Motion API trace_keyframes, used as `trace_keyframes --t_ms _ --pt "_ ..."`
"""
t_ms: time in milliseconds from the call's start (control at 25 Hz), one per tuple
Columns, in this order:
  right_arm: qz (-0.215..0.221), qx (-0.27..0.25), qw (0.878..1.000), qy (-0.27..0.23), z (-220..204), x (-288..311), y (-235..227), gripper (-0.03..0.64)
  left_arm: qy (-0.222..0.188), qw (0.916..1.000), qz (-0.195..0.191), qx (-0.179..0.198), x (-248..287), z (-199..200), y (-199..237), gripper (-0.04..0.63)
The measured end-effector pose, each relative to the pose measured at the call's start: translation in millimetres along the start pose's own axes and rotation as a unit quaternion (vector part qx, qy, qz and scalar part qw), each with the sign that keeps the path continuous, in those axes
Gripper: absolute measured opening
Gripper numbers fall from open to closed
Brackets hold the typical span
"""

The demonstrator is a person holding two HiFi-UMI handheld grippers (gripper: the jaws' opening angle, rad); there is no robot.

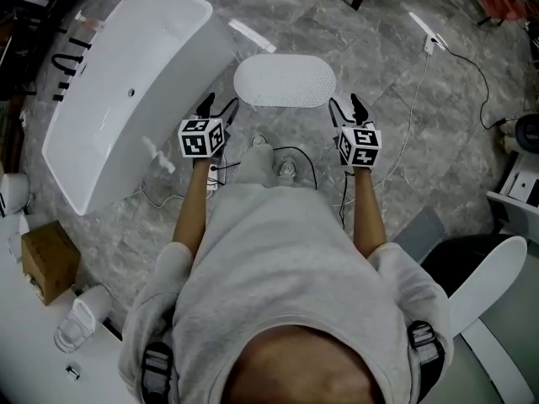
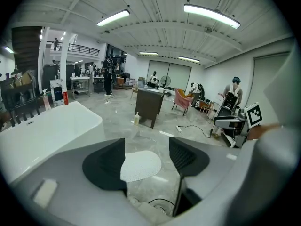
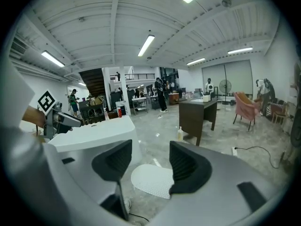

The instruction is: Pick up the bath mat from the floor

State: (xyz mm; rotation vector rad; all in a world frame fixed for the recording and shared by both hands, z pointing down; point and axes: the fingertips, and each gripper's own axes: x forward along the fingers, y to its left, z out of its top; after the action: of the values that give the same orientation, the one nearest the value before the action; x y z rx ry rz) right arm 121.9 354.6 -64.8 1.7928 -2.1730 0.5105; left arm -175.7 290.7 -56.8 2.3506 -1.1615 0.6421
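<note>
Nearest the cam: person's light-grey sweatshirt [image 1: 278, 259], bare forearms stretched fwd, one gripper per hand. Left gripper [image 1: 218, 106]: jaws apart, nothing between the dark pads – only floor and part of the mat show through the gap. Right gripper [image 1: 345, 105]: same, jaws apart and empty. Both are held above the floor, roughly level w/ each other and well apart. Between them, lower down, are the person's pale shoes [image 1: 274, 158], w/ a thin black cable [image 1: 305, 156] looping beside them.

Just ahead of both grippers lies the white oval dotted bath mat [image 1: 285, 81], flat on the grey marbled tile floor [image 1: 379, 66]. It sits between the two grippers left to right; neither touches it.

Left of the mat stands a long white freestanding bathtub [image 1: 126, 82], near the mat's left end but apart from it. A brown cardboard box [image 1: 46, 259] sits at the far-left edge, closer to the person. Off to the right, well away from the mat, a white power strip [image 1: 431, 42] lies on the floor w/ its cord trailing.

Farther back – a dark wooden desk [image 2: 149, 105] w/ a pale bottle [image 2: 136, 119] on the floor beside it, then a pink armchair [image 2: 182, 100]. People stand in the far bkgd, too small to detail.
</note>
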Motion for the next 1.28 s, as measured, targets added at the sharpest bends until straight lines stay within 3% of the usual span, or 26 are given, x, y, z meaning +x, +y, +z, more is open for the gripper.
trace_keyframes --t_ms 640,1280 --pt "-0.013 0.000 0.999 0.029 14.9 73.8 -28.7 0.258 0.012 0.9995 -0.021 -0.021 82.5 26.4 40.1 0.295" --pt "-0.028 -0.005 0.996 0.087 61.8 213.6 -25.2 0.258 0.053 0.9966 -0.046 -0.042 188.2 76.4 154.5 0.295"
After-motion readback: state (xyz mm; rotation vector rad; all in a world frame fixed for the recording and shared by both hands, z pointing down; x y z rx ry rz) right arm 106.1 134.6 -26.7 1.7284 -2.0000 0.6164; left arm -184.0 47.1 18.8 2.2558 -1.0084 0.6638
